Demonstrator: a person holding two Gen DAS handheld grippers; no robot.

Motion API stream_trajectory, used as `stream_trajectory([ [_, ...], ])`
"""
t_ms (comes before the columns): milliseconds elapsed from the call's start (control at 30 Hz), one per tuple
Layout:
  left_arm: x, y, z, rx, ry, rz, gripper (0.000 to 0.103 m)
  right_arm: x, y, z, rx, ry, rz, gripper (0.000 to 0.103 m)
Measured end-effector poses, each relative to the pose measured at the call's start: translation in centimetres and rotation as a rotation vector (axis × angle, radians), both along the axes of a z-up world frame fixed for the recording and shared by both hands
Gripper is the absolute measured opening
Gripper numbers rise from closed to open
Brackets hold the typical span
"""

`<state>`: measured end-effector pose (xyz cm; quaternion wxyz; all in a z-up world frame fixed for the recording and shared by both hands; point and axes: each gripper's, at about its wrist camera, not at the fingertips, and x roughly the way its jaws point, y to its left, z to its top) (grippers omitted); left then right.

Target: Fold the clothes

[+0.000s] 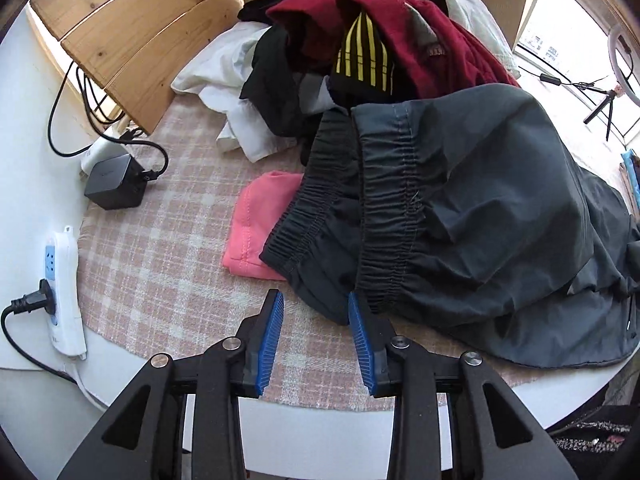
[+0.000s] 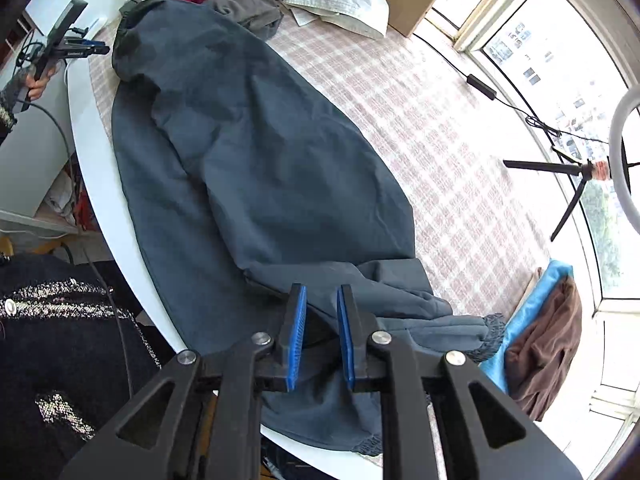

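Dark grey trousers [image 1: 480, 208] lie across the round table, their gathered elastic waistband [image 1: 384, 208] turned toward my left gripper [image 1: 316, 308]. That gripper hovers just in front of the waistband's near corner, open, with its blue pads apart and not pressing on the cloth. In the right wrist view the trousers [image 2: 248, 152] stretch away along the table's edge, and an elastic cuff [image 2: 490, 336] lies to the right. My right gripper [image 2: 322, 300] points down over the leg end. Its pads stand a narrow gap apart, with the fabric showing beneath them, not pinched.
A heap of maroon, black, yellow-striped and white clothes [image 1: 360, 48] fills the back. A pink cloth [image 1: 260, 224] peeks from under the waistband. A power strip [image 1: 60, 292] and black adapter [image 1: 114, 184] sit at the left. A ring-light tripod [image 2: 576, 184] and folded brown and blue cloths [image 2: 544, 340] occupy the right.
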<state>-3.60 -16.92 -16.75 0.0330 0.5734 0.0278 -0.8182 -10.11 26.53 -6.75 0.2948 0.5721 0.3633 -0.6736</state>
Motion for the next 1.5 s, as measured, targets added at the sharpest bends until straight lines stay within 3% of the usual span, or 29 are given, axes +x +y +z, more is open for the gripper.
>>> stream_trajectory([
  [100, -1.4, -0.1, -0.9, 0.031, 0.01, -0.057, 0.032, -1.3, 1.4, -2.2, 0.181, 0.025, -0.13, 0.014],
  [200, -2.0, -1.2, -1.6, 0.133, 0.016, -0.088, 0.03, -1.9, 7.5, -5.4, 0.358, -0.01, -0.327, 0.008],
  [333, -1.8, -2.3, -1.6, 0.19, 0.006, -0.126, 0.03, -0.4, 13.1, -6.2, 0.472, -0.048, -0.557, 0.008],
  [433, -1.5, -2.2, -0.8, 0.157, 0.009, -0.167, 0.03, 0.7, 11.1, -2.6, 0.265, 0.01, -0.624, 0.018],
  [500, -1.5, -1.6, 0.4, 0.107, 0.026, -0.206, 0.03, 0.8, 9.2, -0.6, 0.145, 0.088, -0.655, 0.05],
  [533, -1.6, -1.3, 1.1, 0.085, 0.036, -0.224, 0.03, 0.9, 8.5, -0.2, 0.122, 0.119, -0.669, 0.054],
  [633, -1.9, 0.1, 3.6, 0.061, 0.064, -0.276, 0.03, 1.4, 8.0, -0.1, 0.109, 0.169, -0.703, 0.054],
  [800, -2.4, 4.4, 7.3, 0.042, 0.111, -0.381, 0.03, 2.8, 13.1, -3.2, 0.105, 0.131, -0.835, 0.054],
  [1033, -4.9, 19.7, 8.6, 0.086, 0.081, -0.607, 0.03, 3.2, 21.5, -8.9, -0.002, 0.101, -0.995, 0.054],
  [1133, -5.7, 30.1, 8.4, 0.098, 0.069, -0.735, 0.03, 2.5, 23.9, -10.4, -0.052, 0.104, -0.996, 0.053],
  [1167, -6.3, 33.7, 8.2, 0.101, 0.062, -0.768, 0.03, 2.4, 24.7, -10.9, -0.075, 0.098, -0.996, 0.047],
  [1200, -7.0, 37.3, 7.9, 0.104, 0.055, -0.801, 0.031, 2.3, 25.4, -11.3, -0.097, 0.093, -0.995, 0.026],
  [1267, -8.6, 44.1, 7.5, 0.122, 0.035, -0.853, 0.032, 2.4, 26.6, -12.2, -0.154, 0.075, -0.999, 0.002],
  [1367, -11.7, 52.7, 6.5, 0.169, -0.034, -0.878, 0.033, 3.6, 27.4, -12.4, -0.257, 0.067, -0.982, 0.002],
  [1500, -15.7, 61.6, 4.3, 0.169, -0.126, -0.89, 0.048, 5.6, 26.7, -11.6, -0.338, 0.1, -0.923, 0.002],
])
